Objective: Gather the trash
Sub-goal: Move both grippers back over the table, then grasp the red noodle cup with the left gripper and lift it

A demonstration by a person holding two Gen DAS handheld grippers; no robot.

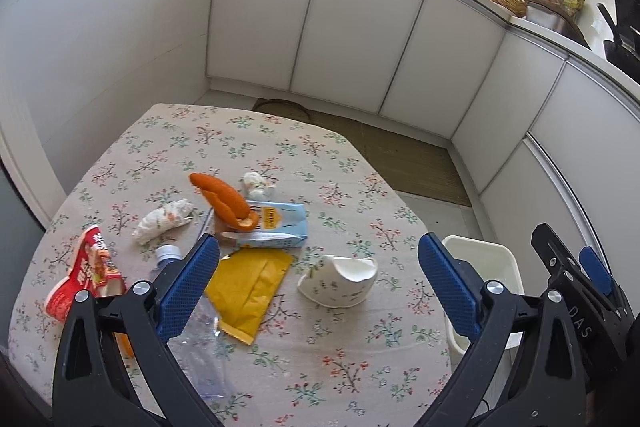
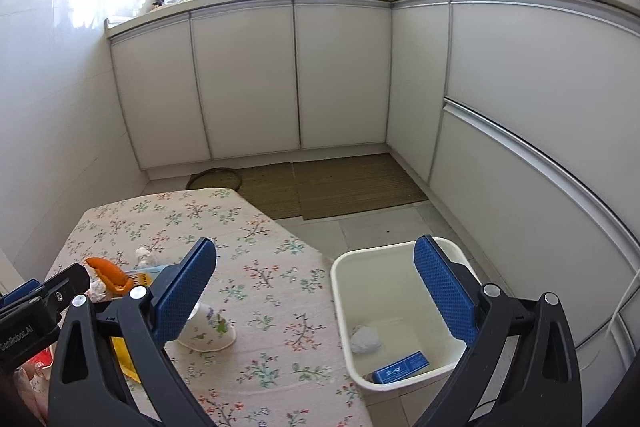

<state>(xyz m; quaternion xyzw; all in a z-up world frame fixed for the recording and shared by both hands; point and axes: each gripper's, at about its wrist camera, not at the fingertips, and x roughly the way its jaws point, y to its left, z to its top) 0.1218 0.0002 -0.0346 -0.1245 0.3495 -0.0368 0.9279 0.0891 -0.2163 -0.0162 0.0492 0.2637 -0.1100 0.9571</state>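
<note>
Trash lies on the floral table (image 1: 256, 143): a crushed white paper cup (image 1: 338, 281), a yellow packet (image 1: 248, 287), a blue carton (image 1: 276, 225), orange peel (image 1: 226, 199), a crumpled wrapper (image 1: 162, 221), a small tissue wad (image 1: 256, 184), a red snack bag (image 1: 86, 273) and a clear plastic bottle (image 1: 192, 315). My left gripper (image 1: 316, 283) is open above the cup and the packet. My right gripper (image 2: 316, 287) is open and empty, hovering between the table edge and the white bin (image 2: 348, 267). The cup also shows in the right wrist view (image 2: 210, 331).
The bin stands on the floor at the table's right side and holds a crumpled white wad (image 2: 365, 339) and a blue box (image 2: 400, 367). White cabinets (image 2: 248, 79) line the back and right. A woven mat (image 2: 340, 187) lies on the floor.
</note>
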